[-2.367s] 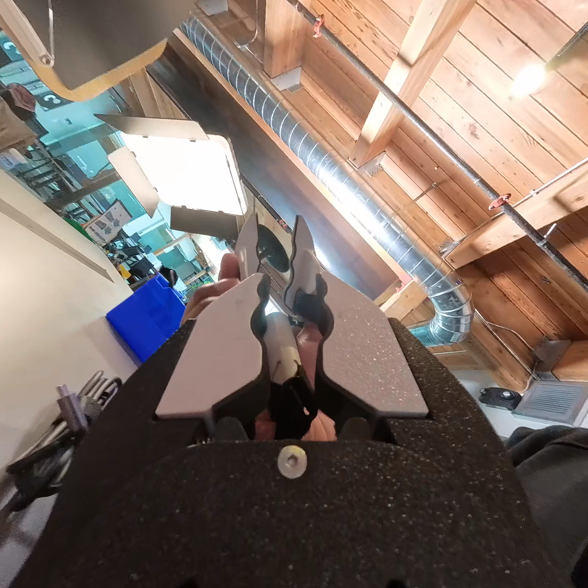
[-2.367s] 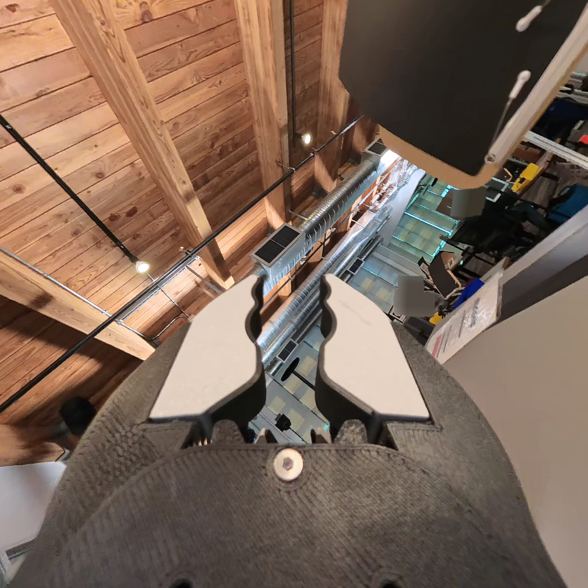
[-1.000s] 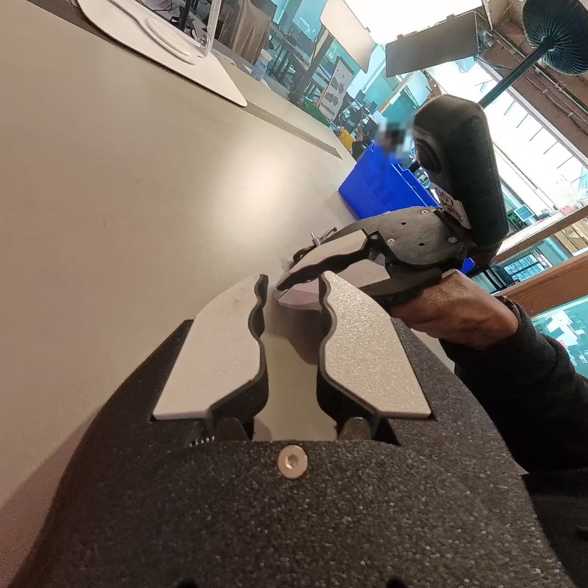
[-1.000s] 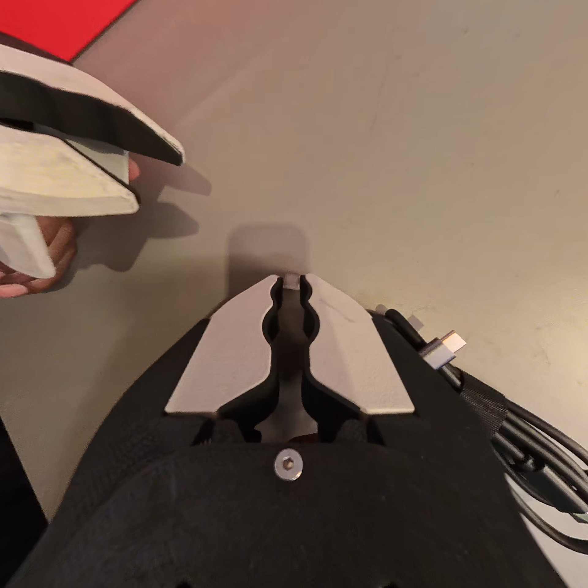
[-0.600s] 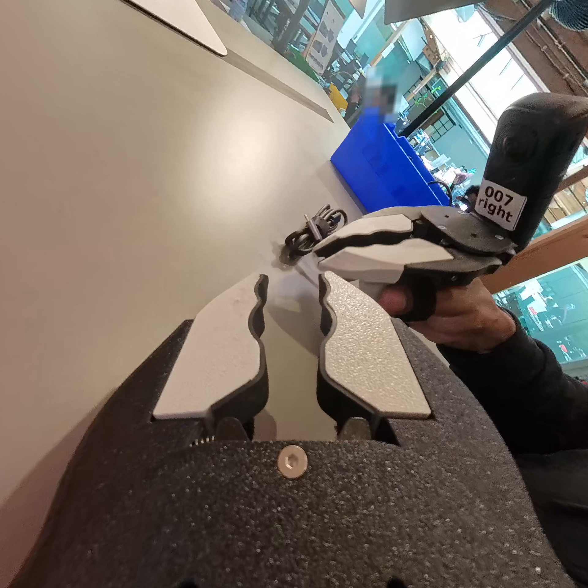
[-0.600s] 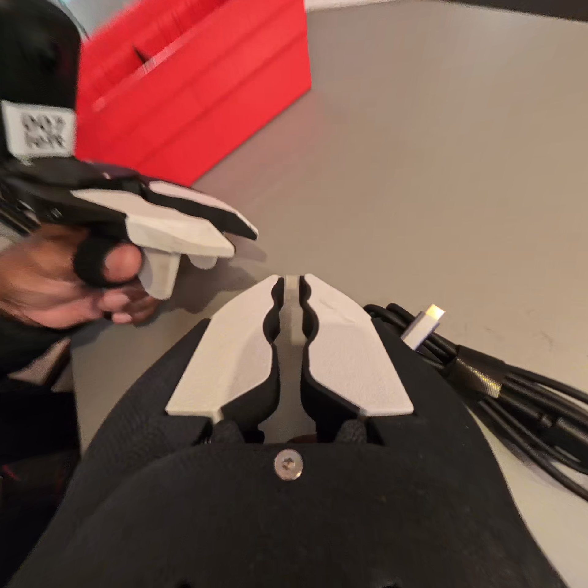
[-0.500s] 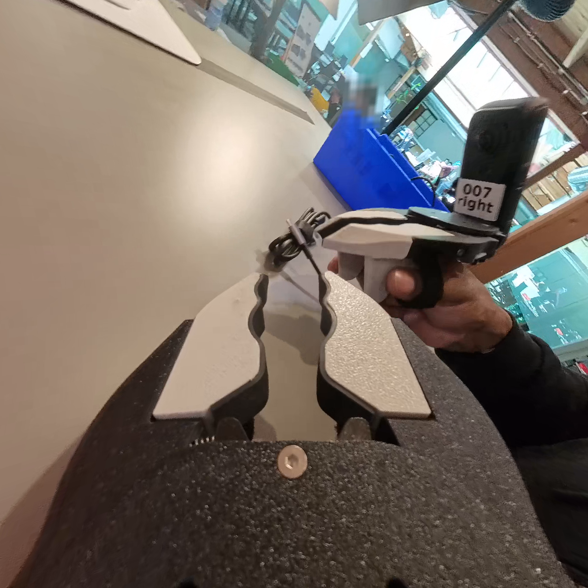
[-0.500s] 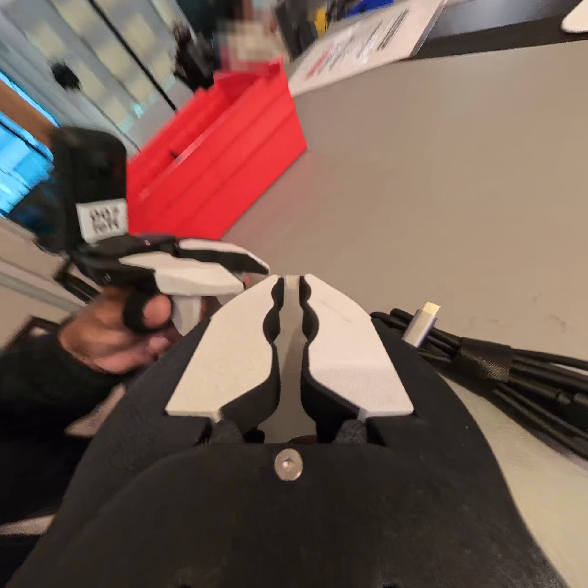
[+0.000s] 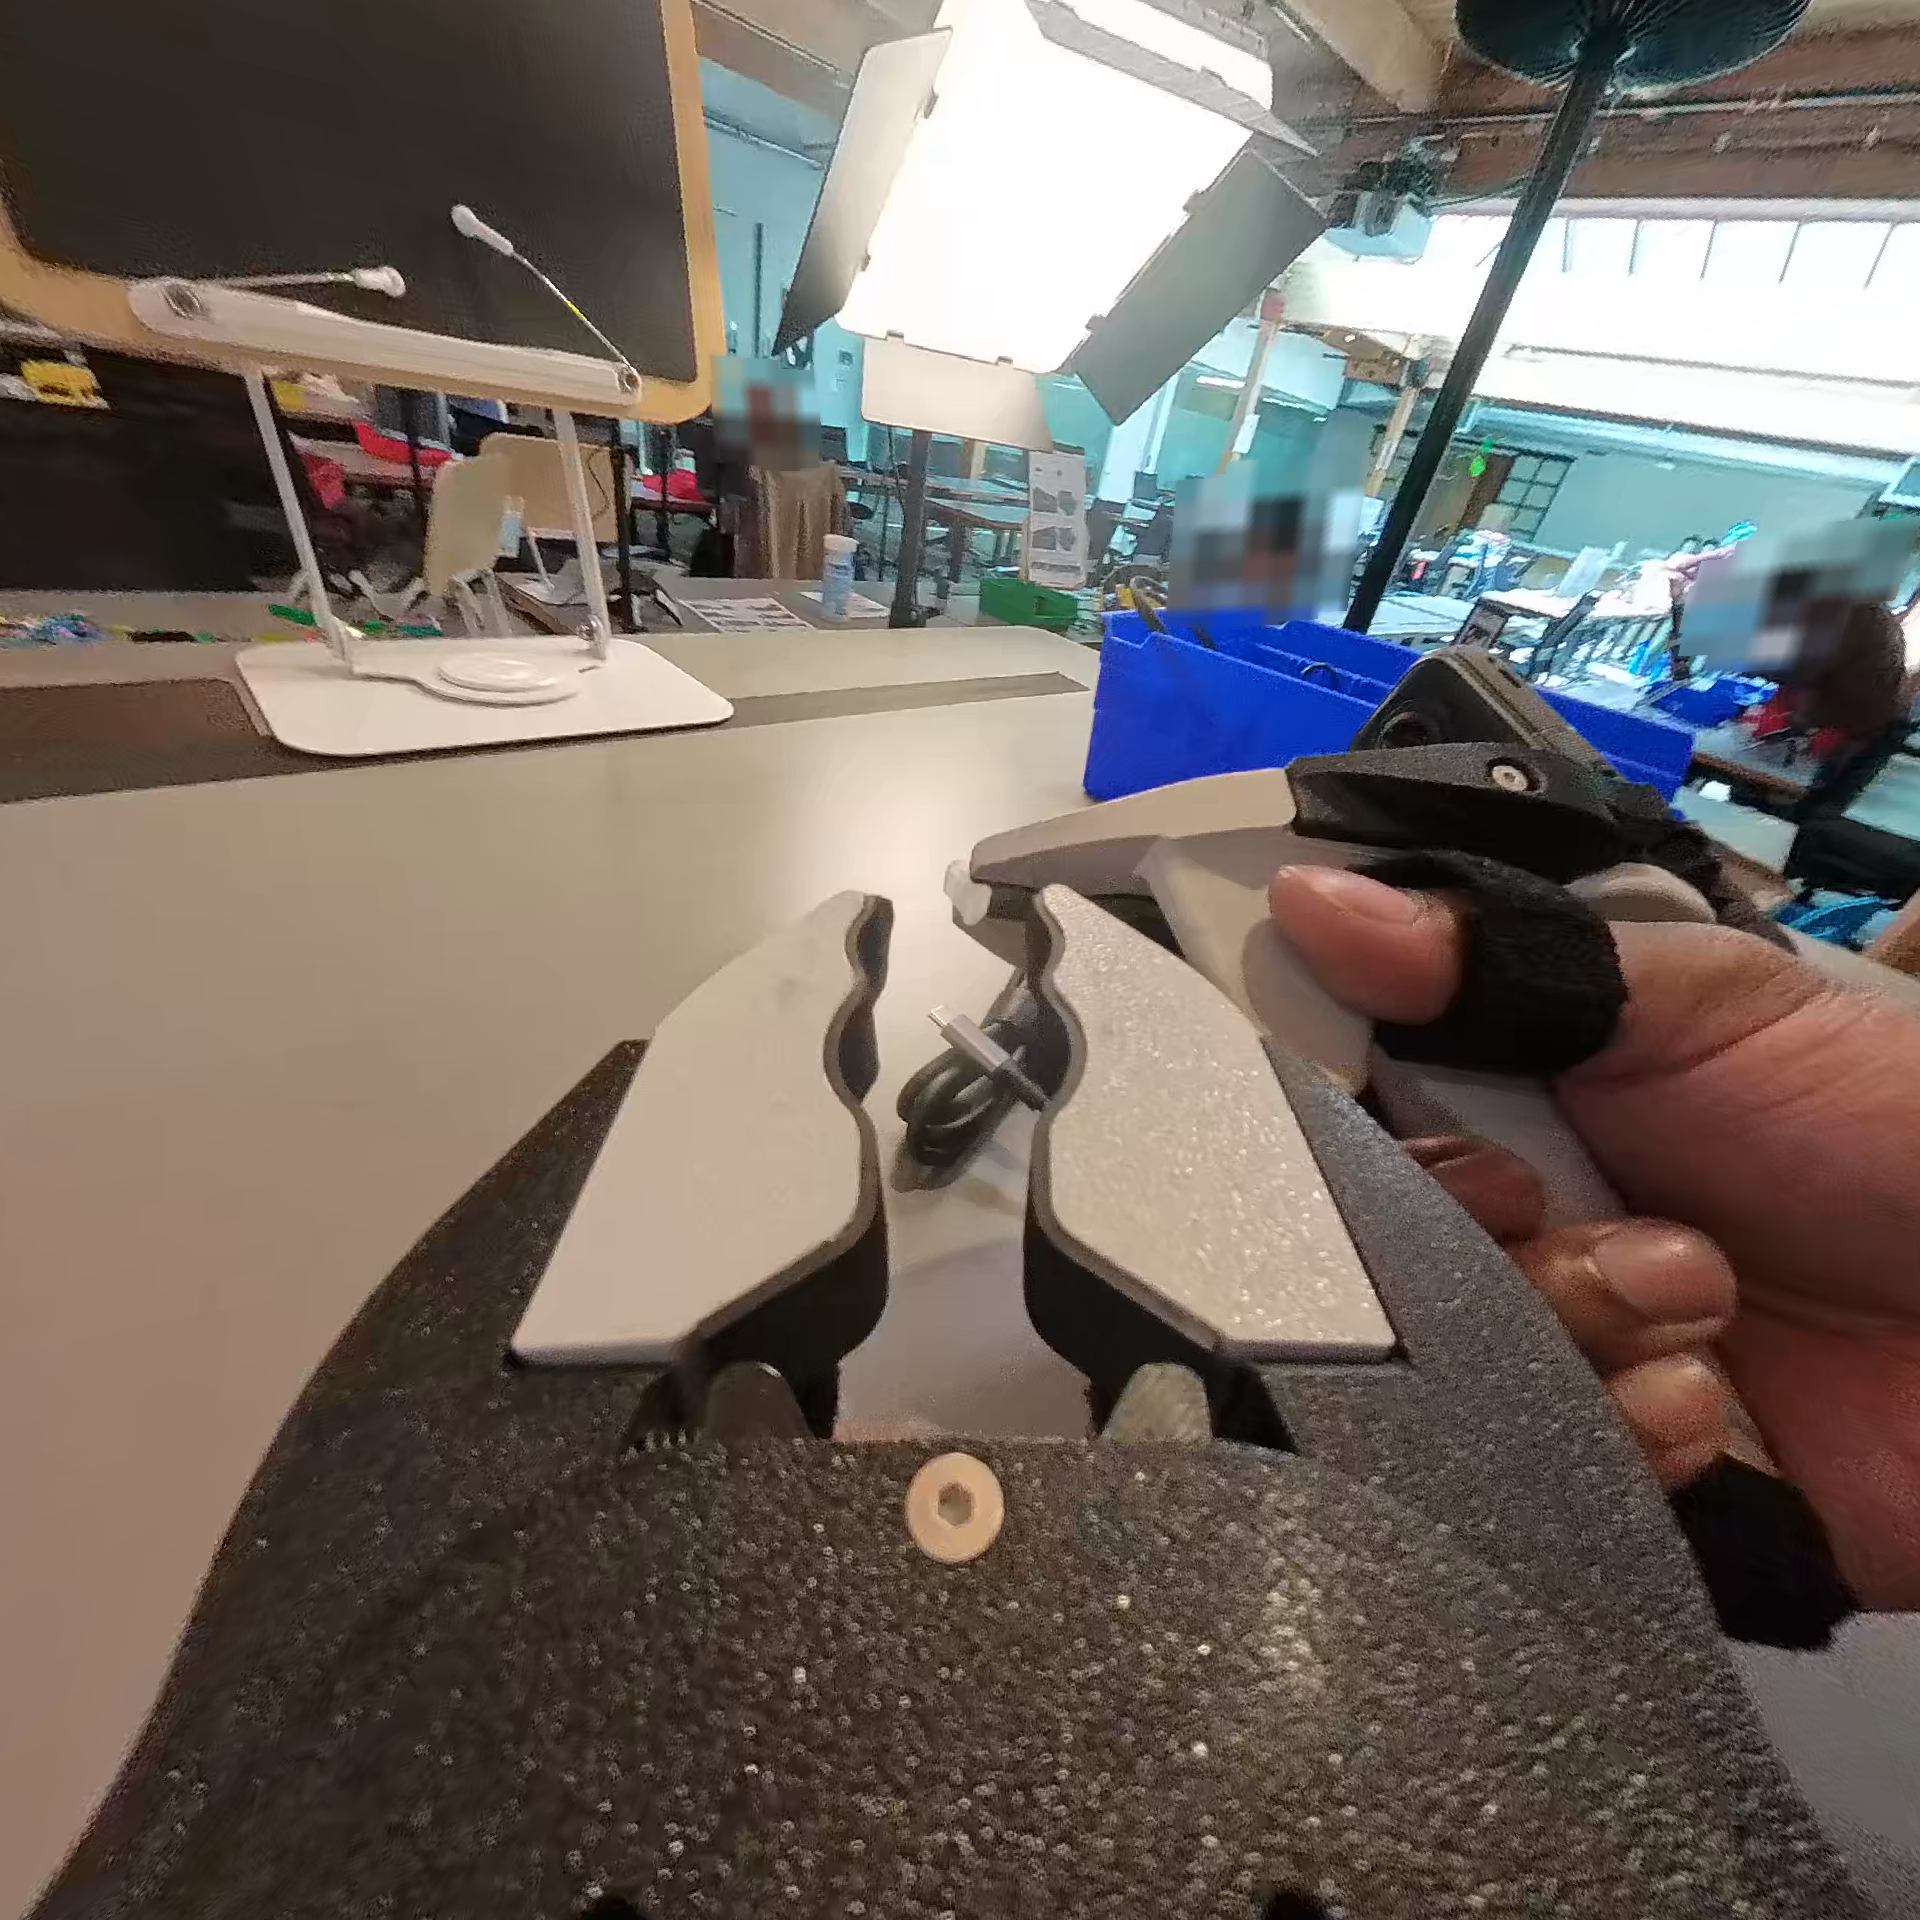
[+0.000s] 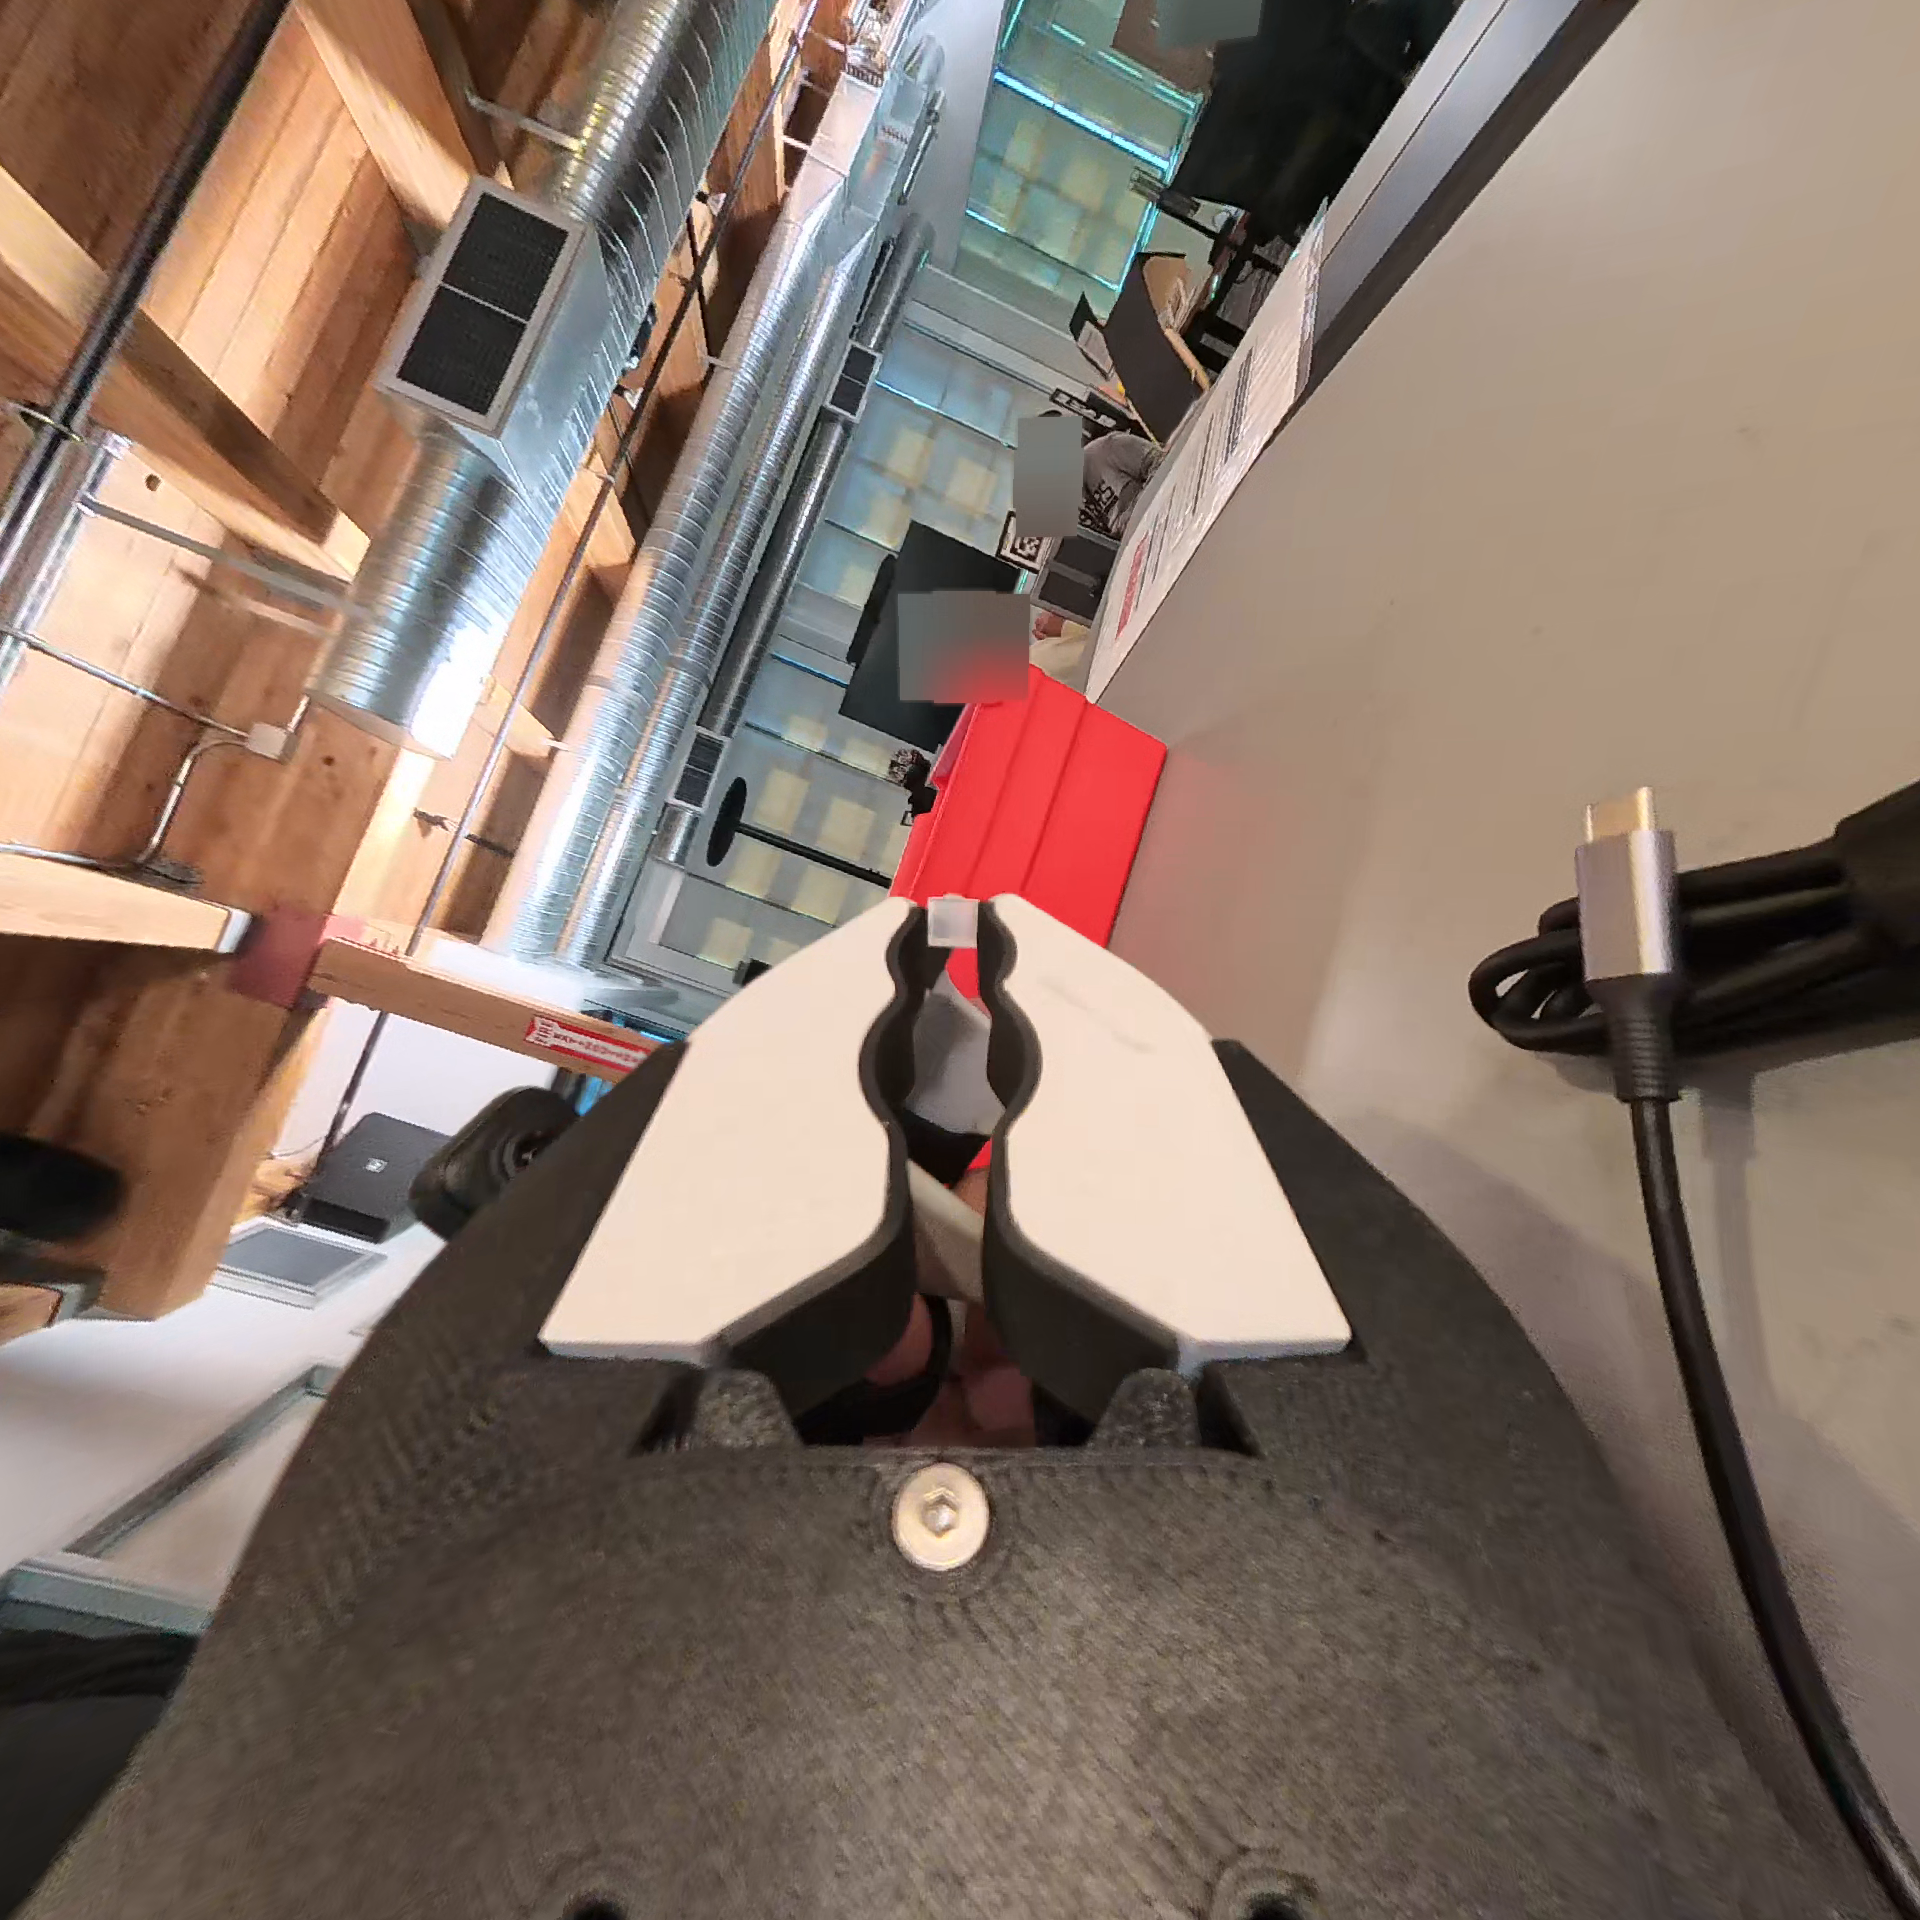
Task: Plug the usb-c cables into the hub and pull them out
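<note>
Left gripper (image 9: 961, 920): jaws apart, holding nothing.
Right gripper (image 10: 951, 920): jaws closed on a small pale piece (image 10: 952, 922) at the tips; what it is cannot be told.
Cable bundle (image 9: 966, 1091): black, coiled on the grey table (image 9: 364, 987), silver plug (image 10: 1624, 902) free.
Bins: blue bin (image 9: 1226, 717), red bin (image 10: 1039, 810) beyond.

Grey table (image 9: 416, 935), blue bin (image 9: 1195, 717) at its far edge, white stand (image 9: 468, 696), red bin (image 10: 1039, 800), bright light panel (image 9: 1039, 187)
</note>
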`<state>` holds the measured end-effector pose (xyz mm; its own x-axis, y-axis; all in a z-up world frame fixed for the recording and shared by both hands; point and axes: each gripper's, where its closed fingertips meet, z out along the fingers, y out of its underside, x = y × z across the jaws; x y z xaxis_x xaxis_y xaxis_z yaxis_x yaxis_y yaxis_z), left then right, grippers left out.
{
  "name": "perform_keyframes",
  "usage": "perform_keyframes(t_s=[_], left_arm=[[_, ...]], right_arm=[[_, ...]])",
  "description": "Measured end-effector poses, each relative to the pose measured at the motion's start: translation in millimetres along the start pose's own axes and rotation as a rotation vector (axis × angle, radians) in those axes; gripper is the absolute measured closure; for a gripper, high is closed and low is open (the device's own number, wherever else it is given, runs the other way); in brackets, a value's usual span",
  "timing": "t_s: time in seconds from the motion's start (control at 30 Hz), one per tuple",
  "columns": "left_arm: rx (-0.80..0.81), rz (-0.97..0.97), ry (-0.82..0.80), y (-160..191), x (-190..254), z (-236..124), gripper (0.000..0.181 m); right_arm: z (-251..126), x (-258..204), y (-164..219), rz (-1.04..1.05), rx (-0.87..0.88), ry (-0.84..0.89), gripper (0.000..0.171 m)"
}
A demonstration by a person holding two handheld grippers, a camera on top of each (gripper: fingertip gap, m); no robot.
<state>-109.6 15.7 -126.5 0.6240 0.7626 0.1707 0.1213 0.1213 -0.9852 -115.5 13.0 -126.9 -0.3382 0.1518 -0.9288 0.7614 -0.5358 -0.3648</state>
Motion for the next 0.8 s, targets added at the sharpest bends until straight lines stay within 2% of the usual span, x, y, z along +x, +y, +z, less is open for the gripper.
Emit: perform_keyframes(t_s=[0.5, 0.8], left_arm=[[-0.040, 0.079, -0.053, 4, 1, 8, 0.165], [0.069, 0.113, -0.017, -10, 7, 1, 0.174]], right_arm=[[2, -1, 0, 0.059, 0.039, -0.037, 0.162], [-1, -19, 2, 0.088, 0.034, -0.190, 0.162]])
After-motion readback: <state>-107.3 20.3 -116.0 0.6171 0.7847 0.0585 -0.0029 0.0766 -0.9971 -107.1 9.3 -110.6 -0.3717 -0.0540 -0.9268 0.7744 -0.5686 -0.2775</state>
